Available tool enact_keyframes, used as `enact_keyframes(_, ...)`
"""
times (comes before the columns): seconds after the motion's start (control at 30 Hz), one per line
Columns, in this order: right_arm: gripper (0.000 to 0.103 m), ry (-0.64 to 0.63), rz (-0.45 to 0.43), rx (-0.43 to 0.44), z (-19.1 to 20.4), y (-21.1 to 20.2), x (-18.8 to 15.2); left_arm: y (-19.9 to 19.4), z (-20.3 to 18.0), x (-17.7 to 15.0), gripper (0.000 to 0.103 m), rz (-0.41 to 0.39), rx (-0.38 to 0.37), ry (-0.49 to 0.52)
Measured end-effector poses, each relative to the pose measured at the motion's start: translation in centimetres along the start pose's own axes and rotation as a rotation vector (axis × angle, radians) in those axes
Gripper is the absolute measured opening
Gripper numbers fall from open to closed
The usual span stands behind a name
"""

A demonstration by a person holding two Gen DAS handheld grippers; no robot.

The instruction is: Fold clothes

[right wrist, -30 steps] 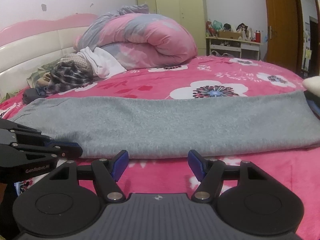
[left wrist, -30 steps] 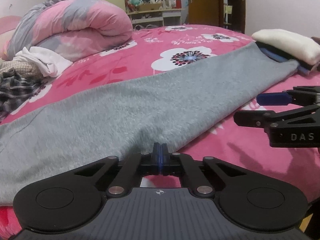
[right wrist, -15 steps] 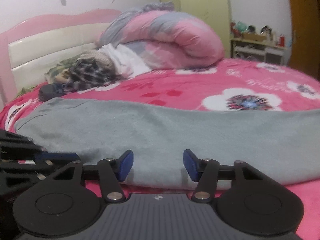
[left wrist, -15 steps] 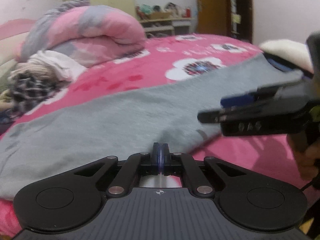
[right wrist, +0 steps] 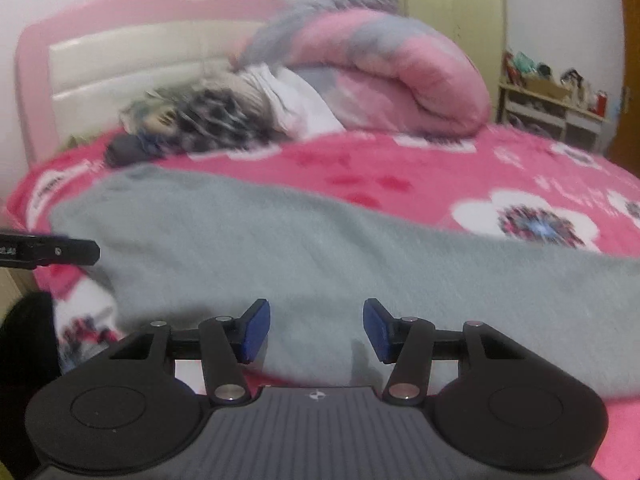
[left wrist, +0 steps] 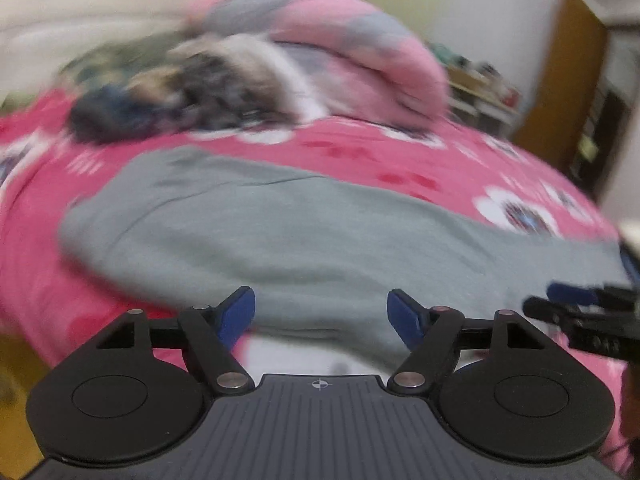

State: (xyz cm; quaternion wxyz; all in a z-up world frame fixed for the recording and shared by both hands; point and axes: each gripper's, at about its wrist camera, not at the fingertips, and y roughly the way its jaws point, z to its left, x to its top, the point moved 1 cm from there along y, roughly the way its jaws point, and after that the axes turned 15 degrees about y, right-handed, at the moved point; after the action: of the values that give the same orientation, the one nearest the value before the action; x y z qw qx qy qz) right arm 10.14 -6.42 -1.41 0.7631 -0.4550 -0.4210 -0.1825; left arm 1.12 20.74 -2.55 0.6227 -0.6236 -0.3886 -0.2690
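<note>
Left wrist view shows the left gripper (left wrist: 321, 312) with jaws wide apart over the grey garment (left wrist: 320, 240), which lies flat along the pink flowered bedspread (left wrist: 400, 168). The right gripper (right wrist: 317, 330) also stands open, empty. No writing is readable.

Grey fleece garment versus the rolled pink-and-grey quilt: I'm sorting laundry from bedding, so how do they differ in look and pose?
The grey fleece garment lies spread flat along the near side of the pink floral bedspread; the rolled pink-and-grey quilt is bundled into a thick roll near the headboard. The garment is plain grey; the quilt is patterned in pink and grey. Both rest on the bedspread.
</note>
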Motion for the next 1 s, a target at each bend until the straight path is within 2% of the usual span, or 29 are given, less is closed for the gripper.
enact_keyframes(0.13,0.055,-0.037,0.004,0.041,2.2,1.1,0.3,0.6,4.2,-1.0,0.074,0.019,-0.007,-0.253)
enact_keyframes(0.33,0.055,-0.022,0.033,0.06,3.5,2.3,0.3,2.1,8.7,-2.5,0.076,-0.046,-0.024,-0.502)
enact_keyframes(0.5,0.056,-0.012,0.045,0.045,3.3,2.4,0.1,2.8,11.4,-2.7,0.076,-0.117,-0.03,-0.596)
enact_keyframes(0.7,0.057,0.005,0.045,0.035,3.0,2.6,0.2,4.3,14.5,-2.6,0.076,-0.15,-0.047,-0.696)
enact_keyframes(0.9,0.057,0.021,0.045,0.026,2.8,2.9,0.3,5.3,15.2,-1.9,0.077,-0.174,-0.013,-0.711)
enact_keyframes(1.0,0.058,0.028,0.047,0.022,2.6,3.1,0.3,5.4,15.5,-2.1,0.074,-0.195,0.021,-0.756)
